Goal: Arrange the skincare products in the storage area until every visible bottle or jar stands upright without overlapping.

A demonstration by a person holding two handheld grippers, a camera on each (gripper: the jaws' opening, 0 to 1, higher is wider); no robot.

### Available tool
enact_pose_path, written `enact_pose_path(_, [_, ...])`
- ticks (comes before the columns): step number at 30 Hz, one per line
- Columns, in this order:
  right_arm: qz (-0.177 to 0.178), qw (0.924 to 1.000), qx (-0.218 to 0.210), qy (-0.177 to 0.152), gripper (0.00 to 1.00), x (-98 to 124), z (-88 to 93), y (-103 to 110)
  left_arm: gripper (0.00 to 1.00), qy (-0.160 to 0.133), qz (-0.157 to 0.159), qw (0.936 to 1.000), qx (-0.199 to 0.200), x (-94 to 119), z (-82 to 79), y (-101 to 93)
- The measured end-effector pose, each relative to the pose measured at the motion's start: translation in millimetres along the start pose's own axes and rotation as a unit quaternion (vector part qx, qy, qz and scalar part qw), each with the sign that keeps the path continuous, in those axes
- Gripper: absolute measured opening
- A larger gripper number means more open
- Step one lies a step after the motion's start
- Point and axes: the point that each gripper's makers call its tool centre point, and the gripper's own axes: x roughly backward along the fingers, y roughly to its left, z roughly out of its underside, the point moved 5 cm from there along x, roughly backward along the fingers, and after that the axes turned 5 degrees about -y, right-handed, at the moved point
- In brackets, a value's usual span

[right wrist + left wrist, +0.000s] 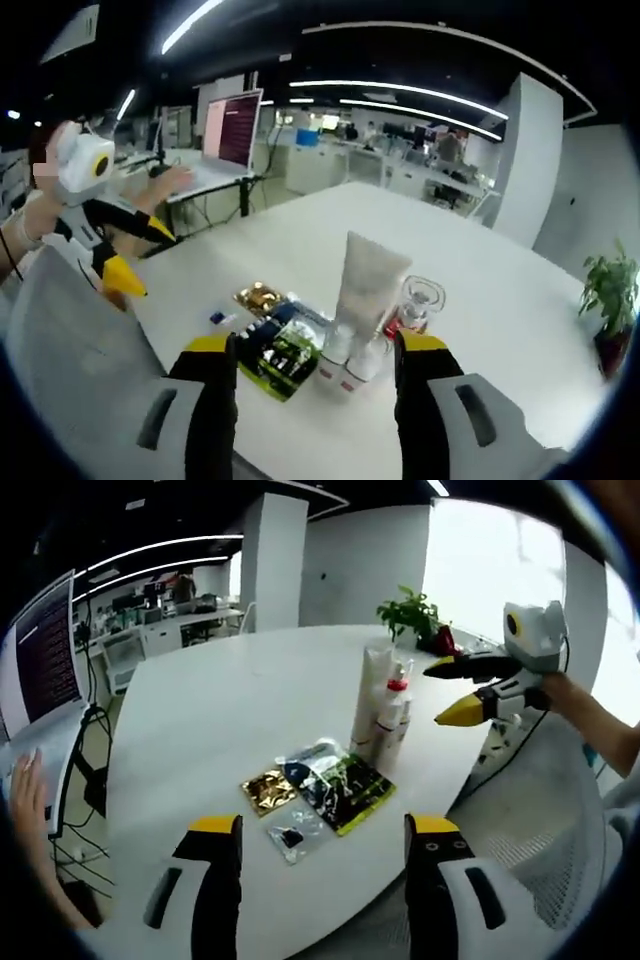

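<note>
The left gripper (322,842) hangs over the near edge of the white table (230,710), jaws apart w/ nothing between them. Just ahead of it, flat on the table, lie a gold packet (268,790), a small clear packet (293,835) & a dark green packet (340,785) that seem to lap over each other a bit. A little further ahead & to its right stands the tall white tube (371,695), w/ a red-capped spray bottle (397,705) touching it, both upright. Right of those, the right gripper (455,690) hovers in the air, held by a hand, jaws apart & empty too. I think the step now is reaching in to tidy the group. To do it well, come in slow & low from the side, take one thing at a time, grip the tube low so it won't tip, and don't knock the bottles next to it. In the right gripper view its jaws point right at the tube, which is close ahead; here you can see two small white bottles (345,365) at the tube's foot & a clear round cap (421,297), hard to make out in the left gripper view. The left gripper view shows the packets more plainly.
</note>
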Motion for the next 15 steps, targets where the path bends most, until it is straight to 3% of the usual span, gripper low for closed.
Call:
enact_pose_path(8, [0.012,0.9996,-0.024,0.009,0.82,13,12.7,-8,0.72,0.02,-0.009,0.9994,-0.027,-2,2.7,-3.5])
enact_pose_path(15, [0.008,0.9994,-0.028,0.021,0.91,16,18.8,-5,0.84,0.024,-0.01,0.9994,-0.024,-2,6.4,-5.5])
